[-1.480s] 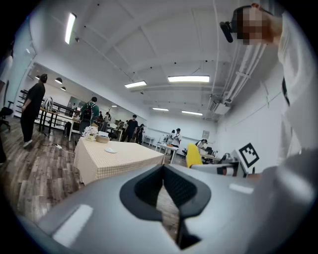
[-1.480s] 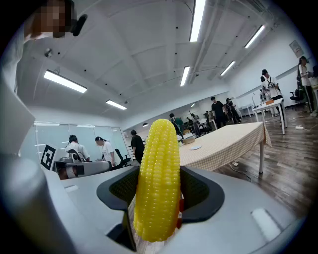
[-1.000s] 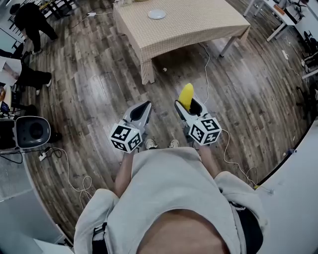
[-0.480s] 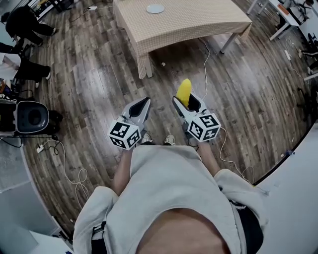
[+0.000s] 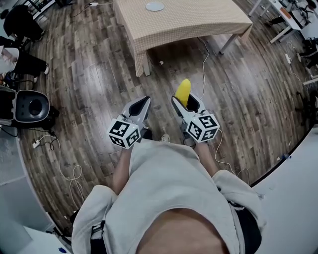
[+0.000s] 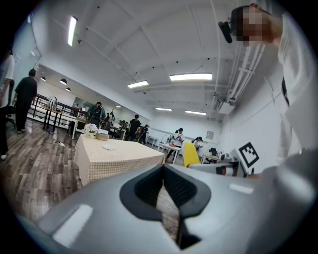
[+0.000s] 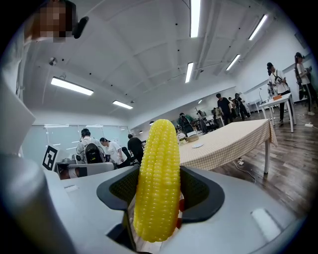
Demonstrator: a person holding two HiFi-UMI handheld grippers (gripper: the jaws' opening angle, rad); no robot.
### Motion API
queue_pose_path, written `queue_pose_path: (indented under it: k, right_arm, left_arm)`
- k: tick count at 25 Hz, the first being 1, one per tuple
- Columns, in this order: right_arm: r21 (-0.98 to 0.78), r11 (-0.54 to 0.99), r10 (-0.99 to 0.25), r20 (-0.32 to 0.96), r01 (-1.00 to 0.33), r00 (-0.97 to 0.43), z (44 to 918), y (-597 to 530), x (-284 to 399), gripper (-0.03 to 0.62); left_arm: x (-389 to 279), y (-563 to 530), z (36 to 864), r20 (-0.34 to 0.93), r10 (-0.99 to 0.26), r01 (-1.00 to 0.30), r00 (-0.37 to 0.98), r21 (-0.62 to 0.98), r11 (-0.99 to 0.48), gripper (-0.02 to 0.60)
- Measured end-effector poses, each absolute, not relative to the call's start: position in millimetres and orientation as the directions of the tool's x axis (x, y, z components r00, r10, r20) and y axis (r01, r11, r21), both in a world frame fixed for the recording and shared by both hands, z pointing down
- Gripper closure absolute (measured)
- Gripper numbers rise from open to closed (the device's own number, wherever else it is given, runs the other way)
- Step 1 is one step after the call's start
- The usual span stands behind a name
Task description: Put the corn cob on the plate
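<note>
Corn cob (image 5: 184,92) is held in the right tongs (image 5: 188,102), far from the plate (image 5: 155,6). The two pads squeeze its sides. The cob (image 7: 158,181) stands straight up, and its yellow tip pokes out well past the ends of the tongs.

The left tongs (image 5: 140,105) are closed, with the tips together and nothing between them. They sit just beside the right tongs, side by side but not touching. Both point toward the table (image 5: 198,22).

The plate is small, white and round. It sits on the table top close to the far side, well back from the near edge. A checked cloth (image 5: 144,44) covers the table and hangs down over the near edge and the corner.

Between the tongs and the table is a wide strip of bare wooden floor (image 5: 99,84), so there is lots of room to move. A thin white cable (image 5: 204,59) runs across the floor from under the table toward the right tongs. A table leg (image 5: 227,43) sticks out under the right corner.

A round grey machine (image 5: 31,108) stands far off to the left with more cables by it. Other people stand at the top left edge, well away.
</note>
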State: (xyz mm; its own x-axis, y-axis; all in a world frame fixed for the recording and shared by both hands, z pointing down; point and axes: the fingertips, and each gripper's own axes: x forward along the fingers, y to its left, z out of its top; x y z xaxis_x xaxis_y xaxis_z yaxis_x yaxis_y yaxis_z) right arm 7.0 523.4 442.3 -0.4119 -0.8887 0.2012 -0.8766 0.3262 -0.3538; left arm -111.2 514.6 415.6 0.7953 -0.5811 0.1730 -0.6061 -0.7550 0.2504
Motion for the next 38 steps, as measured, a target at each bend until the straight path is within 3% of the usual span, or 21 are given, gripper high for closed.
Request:
queue_pose_path:
  k: [17,38]
  right_arm:
    - [-0.343,0.314,-0.897,0.199,-0.885,-0.395,450,445,25,0.341]
    - [-0.324,0.269,-0.916,0.203,-0.907,-0.345,430,200,16,0.341]
  left_arm:
    - [-87,432,425,0.16,-0.558,-0.58,0.814,0.26,-0.772,0.574]
    - [-90,176,416,0.166,-0.49,-0.517,0.856,0.28,-0.808,0.574]
